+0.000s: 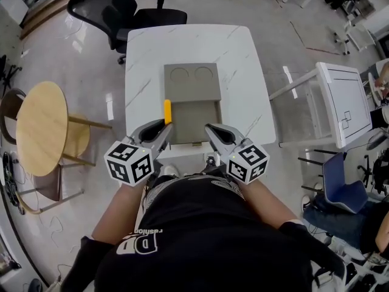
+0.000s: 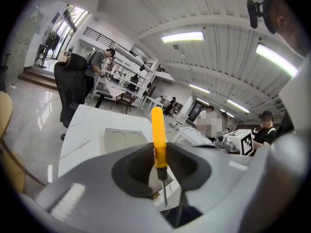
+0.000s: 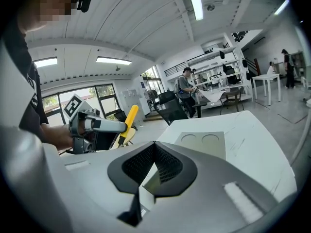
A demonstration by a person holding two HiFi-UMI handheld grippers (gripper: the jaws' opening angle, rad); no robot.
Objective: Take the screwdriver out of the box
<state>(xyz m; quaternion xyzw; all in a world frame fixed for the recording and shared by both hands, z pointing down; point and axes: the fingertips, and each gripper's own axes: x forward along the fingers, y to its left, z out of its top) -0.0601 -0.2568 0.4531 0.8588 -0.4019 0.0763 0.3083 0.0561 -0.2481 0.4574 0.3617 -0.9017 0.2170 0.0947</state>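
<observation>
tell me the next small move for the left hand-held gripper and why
Probably carry the screwdriver sideways over the bare white table and set it down: the left hand-held gripper grips its handle, and it looks held in the air above the open box.

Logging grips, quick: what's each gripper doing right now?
Left gripper: closed on the screwdriver, by its yellow handle.
Right gripper: closed, holding nothing.
</observation>
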